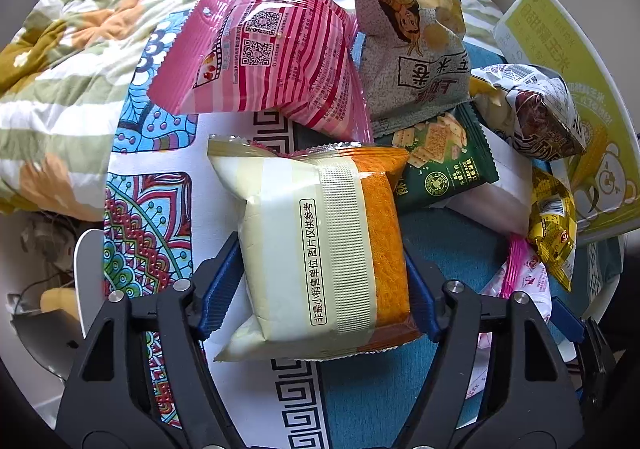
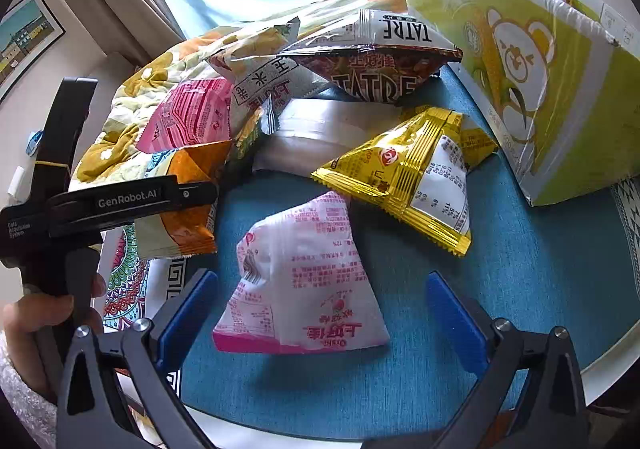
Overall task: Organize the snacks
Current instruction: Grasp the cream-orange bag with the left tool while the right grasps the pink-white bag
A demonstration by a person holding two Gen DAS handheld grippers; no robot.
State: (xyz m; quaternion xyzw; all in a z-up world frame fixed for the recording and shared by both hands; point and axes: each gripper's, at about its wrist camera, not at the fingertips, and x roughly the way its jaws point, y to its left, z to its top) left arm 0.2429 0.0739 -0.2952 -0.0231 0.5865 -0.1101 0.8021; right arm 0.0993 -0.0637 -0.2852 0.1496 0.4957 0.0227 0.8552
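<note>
My left gripper (image 1: 322, 281) is shut on a cream and orange cake packet (image 1: 316, 249), held just above the table; it also shows in the right wrist view (image 2: 180, 201). Behind it lie a pink striped packet (image 1: 260, 53), a grey cartoon bag (image 1: 412, 49), a green cracker packet (image 1: 440, 165) and a TATRE bag (image 1: 536, 113). My right gripper (image 2: 320, 313) is open, its blue fingers (image 2: 188, 309) on either side of a white and pink pouch (image 2: 304, 285) lying on the blue tablecloth (image 2: 520, 281). A gold packet (image 2: 408, 177) lies just behind the pouch.
A yellow-green cardboard box (image 2: 540, 65) with a bear print stands at the right of the table. A flowered quilt (image 1: 80, 49) is bunched at the back left. A white wrapped packet (image 2: 320, 137) lies in the pile. The round table's white rim (image 2: 612, 361) curves at the right.
</note>
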